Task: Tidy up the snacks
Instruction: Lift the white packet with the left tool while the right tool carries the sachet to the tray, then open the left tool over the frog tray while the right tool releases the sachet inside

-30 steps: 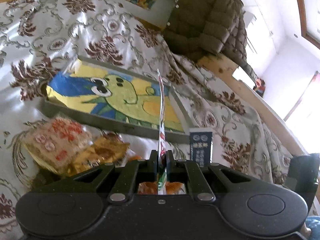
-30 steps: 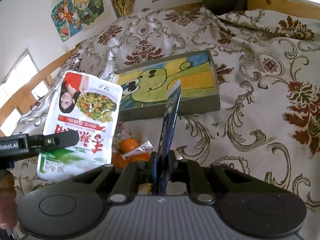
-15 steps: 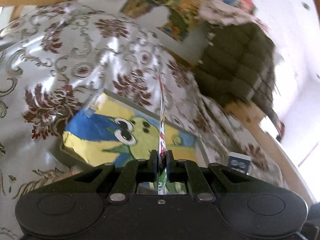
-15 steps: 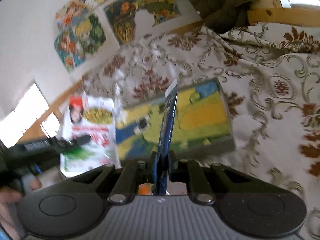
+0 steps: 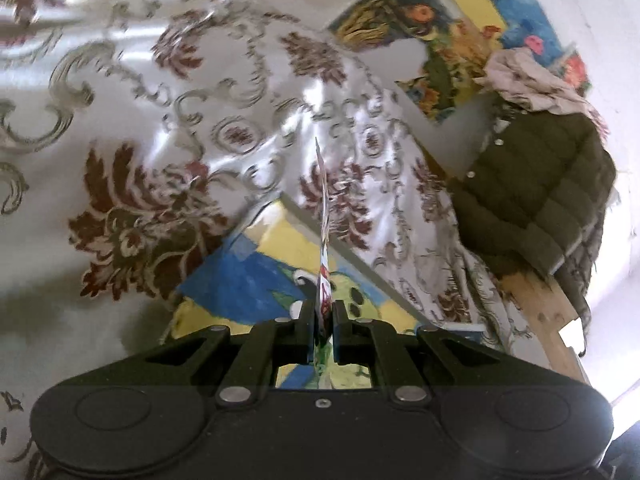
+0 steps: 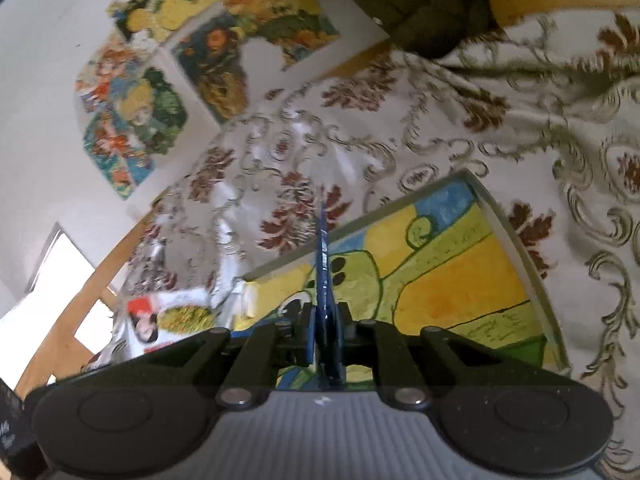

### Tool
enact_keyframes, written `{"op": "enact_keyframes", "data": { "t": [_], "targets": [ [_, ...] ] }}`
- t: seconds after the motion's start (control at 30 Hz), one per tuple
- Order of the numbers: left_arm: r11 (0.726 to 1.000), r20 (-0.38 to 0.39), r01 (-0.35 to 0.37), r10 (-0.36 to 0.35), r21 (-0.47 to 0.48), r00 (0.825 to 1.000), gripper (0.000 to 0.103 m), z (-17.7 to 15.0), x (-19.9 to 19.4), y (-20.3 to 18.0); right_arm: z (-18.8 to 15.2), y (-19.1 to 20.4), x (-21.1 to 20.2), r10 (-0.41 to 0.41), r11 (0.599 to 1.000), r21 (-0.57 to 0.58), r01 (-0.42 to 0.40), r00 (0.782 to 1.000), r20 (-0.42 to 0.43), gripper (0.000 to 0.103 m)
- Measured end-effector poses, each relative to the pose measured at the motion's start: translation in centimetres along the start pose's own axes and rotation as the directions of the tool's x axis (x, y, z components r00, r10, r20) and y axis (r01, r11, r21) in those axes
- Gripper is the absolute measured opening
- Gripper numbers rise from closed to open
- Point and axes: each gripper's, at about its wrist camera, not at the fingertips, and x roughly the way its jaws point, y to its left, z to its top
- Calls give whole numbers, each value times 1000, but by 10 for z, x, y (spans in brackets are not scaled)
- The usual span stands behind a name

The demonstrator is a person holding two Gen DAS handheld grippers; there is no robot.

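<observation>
Thin printed film is what both grippers carry; the left gripper [image 5: 322, 322] has its jaws pressed together on a white snack pouch [image 5: 323, 236] seen edge-on, standing up from the fingers as a narrow blade with red print near the grip; the right gripper [image 6: 323, 322] is likewise clamped on a dark blue packet [image 6: 322, 256], also edge-on and upright. In the right wrist view the white pouch shows its face at lower left, with a red panel and a picture of green food. Both packets hang above the painted tray [image 6: 516, 236], a shallow grey-rimmed box with a yellow, green and blue cartoon on its floor, lying on the floral bedspread [image 5: 168, 128]; an olive padded jacket [image 5: 536, 184] is heaped at the far edge of the bed.

Both packets look light and limp; the pouch bends slightly along its height, so it will likely flop or swing if tilted quickly. The film looks glossy and could slip; a pinch on the flat sealed border, well inside the edge, seems safest, since squeezing the filled middle may crush what is inside. Laying each one flat on the tray floor should need only a low release.
</observation>
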Motion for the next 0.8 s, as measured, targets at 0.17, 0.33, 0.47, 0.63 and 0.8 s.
{"op": "enact_keyframes", "data": {
  "t": [0.17, 0.33, 0.47, 0.63, 0.8],
  "targets": [
    [1000, -53, 5, -7, -31, 999, 8, -3, 13, 8, -4, -3, 21, -26, 999, -33, 25, 999, -27, 12],
    [1000, -108, -19, 19, 4, 994, 10, -10, 23, 5, -7, 0, 31, -53, 996, -76, 50, 998, -41, 13],
    [993, -123, -105, 110, 47, 986, 37, -12, 24, 0, -9, 3, 30, -106, 987, -122, 100, 994, -37, 29],
    [987, -101, -134, 143, 89, 985, 79, -14, 17, -10, -7, 10, 19, -150, 968, -201, 151, 988, 16, 67],
    [982, -106, -145, 158, 120, 982, 93, -17, 8, -23, -5, 21, 1, -176, 947, -261, 189, 982, 74, 96]
  ]
}}
